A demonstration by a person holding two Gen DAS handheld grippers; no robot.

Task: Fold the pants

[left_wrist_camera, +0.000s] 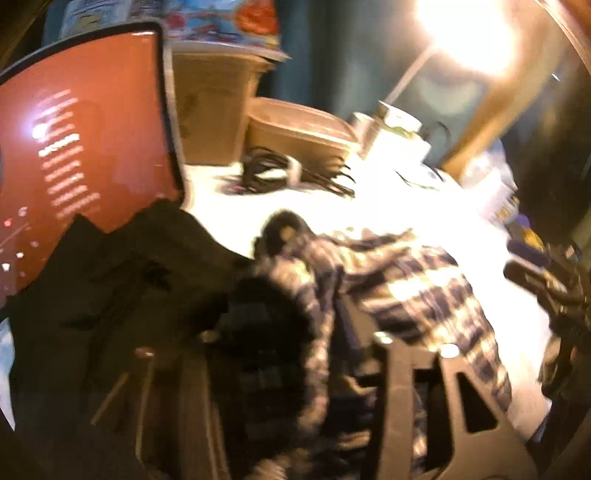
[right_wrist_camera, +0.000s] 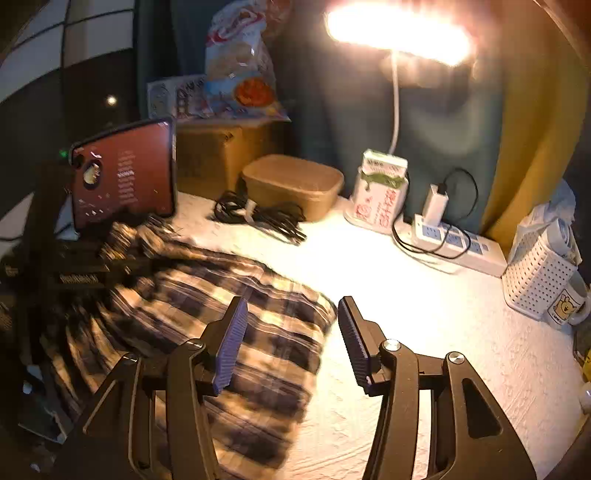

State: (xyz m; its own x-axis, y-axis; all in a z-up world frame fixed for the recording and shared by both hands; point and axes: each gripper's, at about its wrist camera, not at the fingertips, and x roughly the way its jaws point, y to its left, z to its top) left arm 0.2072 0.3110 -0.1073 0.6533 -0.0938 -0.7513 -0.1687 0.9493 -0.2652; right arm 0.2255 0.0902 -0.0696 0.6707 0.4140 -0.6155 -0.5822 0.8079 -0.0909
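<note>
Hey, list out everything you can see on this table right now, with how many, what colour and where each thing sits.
plaid pants: one, dark blue and cream check, spread on the table's left half
tablet: one, red screen, propped at back left
cardboard box: one, brown, back, right of the tablet
lidded container: one, tan, in front of the box
cable bundle: one, black, before the container
desk lamp: one, lit, white stem, back centre
carton: one, white and green, by the lamp stem
power strip: one, white, back right
basket: one, white perforated, right edge
mug: one, white, beside the basket
left gripper: closed on the pants
right gripper: open, above the pants' edge
</note>
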